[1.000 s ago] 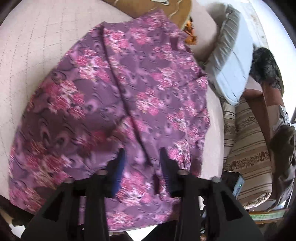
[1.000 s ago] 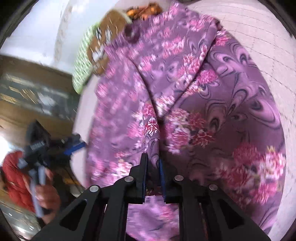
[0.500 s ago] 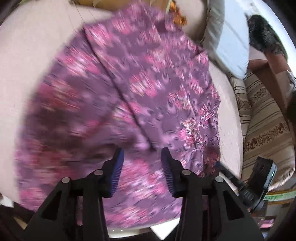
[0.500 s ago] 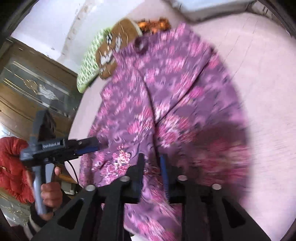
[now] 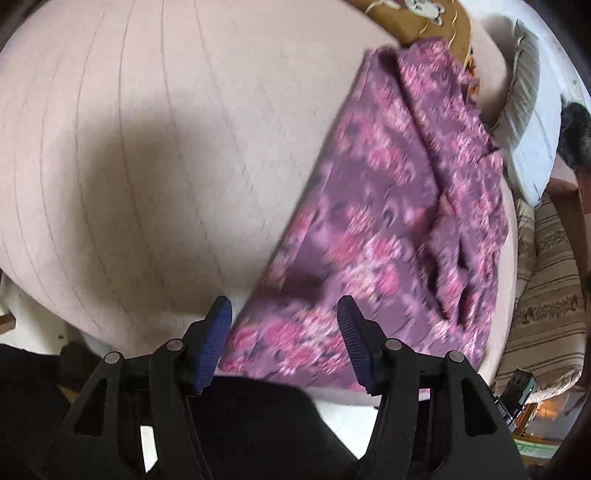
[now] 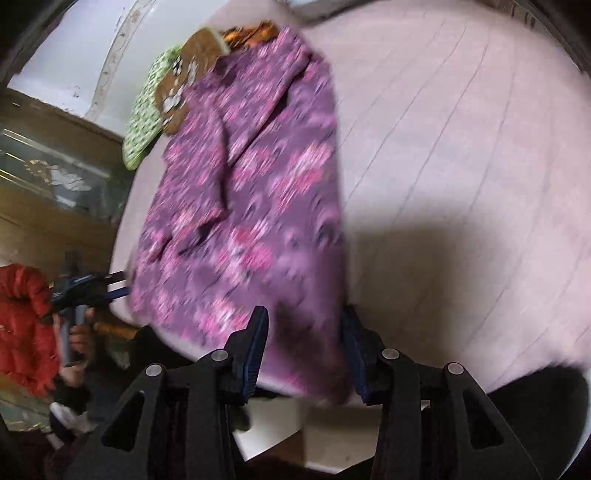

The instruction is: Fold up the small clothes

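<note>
In the left wrist view, a pale pink bed (image 5: 155, 155) with stitched lines is seen. A purple floral garment (image 5: 399, 236) is laid on it, folded into a long strip, blurred by motion. At the garment's far end a brown cushion (image 5: 424, 22) is seen, touching it, with an orange scrap (image 5: 471, 70) just beside. To the right of the garment a grey pillow (image 5: 528, 122) is propped, and past the bed's edge a striped cloth (image 5: 546, 288) is draped. A small dark device (image 5: 519, 387) is seen below that cloth. The left tongs (image 5: 284, 339) are held wide open and grip nothing; the garment's near end is seen between and beyond their blue pads (image 5: 218, 332), with its left edge just inside the left pad. Whether the pads touch the cloth cannot be told.

In the right wrist view, the garment (image 6: 251, 192) is seen on the bed (image 6: 461, 166), along its left edge. At the garment's far end the cushion (image 6: 184, 77) and a green patterned cloth (image 6: 144, 110) are found. Left of the garment, off the bed, the left tongs (image 6: 118, 284) are seen, held by a hand (image 6: 79, 336) in a red sleeve (image 6: 22, 325); a wooden cabinet (image 6: 48, 192) is seen behind. The right tongs (image 6: 303, 343) are spread open and empty, with the garment's near end framed between their pads (image 6: 255, 347).
</note>
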`<move>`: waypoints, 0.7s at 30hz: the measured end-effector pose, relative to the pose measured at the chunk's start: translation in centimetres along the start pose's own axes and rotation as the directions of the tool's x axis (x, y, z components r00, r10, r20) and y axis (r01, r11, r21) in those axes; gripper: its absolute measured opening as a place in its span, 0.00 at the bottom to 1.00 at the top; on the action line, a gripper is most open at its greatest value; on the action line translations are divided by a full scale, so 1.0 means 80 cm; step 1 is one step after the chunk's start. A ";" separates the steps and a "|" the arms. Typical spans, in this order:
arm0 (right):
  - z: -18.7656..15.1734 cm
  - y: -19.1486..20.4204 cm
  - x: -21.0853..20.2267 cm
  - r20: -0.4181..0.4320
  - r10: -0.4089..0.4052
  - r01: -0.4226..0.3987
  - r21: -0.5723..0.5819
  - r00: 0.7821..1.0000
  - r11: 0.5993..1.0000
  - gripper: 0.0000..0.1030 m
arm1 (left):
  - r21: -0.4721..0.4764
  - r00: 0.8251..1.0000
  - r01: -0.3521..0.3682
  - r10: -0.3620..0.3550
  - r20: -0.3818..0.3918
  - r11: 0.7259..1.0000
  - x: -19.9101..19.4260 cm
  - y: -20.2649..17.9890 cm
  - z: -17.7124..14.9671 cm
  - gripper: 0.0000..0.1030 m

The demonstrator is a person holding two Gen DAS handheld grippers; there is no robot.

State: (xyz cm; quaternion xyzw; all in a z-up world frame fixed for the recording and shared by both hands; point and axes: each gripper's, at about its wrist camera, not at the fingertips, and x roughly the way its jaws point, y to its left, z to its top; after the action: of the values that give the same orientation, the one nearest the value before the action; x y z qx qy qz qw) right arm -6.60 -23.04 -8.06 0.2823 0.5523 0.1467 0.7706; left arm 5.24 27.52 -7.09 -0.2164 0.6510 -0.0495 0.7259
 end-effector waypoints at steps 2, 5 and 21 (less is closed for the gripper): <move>-0.008 0.006 0.003 -0.005 -0.008 0.008 -0.034 1.000 0.999 0.42 | 0.020 1.000 0.009 -0.009 0.012 1.000 -0.001 0.000 -0.009 0.61; -0.011 0.002 -0.001 0.000 0.020 -0.020 -0.020 1.000 1.000 0.42 | 0.032 0.999 0.043 -0.043 0.006 0.999 0.002 -0.005 -0.016 0.71; -0.003 -0.020 -0.012 0.035 0.131 -0.133 0.066 0.991 0.989 0.04 | -0.024 0.988 0.154 -0.155 -0.011 0.988 -0.006 0.003 -0.044 0.07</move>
State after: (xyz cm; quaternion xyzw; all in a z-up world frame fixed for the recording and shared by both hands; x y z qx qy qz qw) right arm -7.30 -24.77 -8.30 0.3465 0.5252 0.1741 0.7575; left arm 1.72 27.03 -6.91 -0.2742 0.6373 -0.0994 0.7133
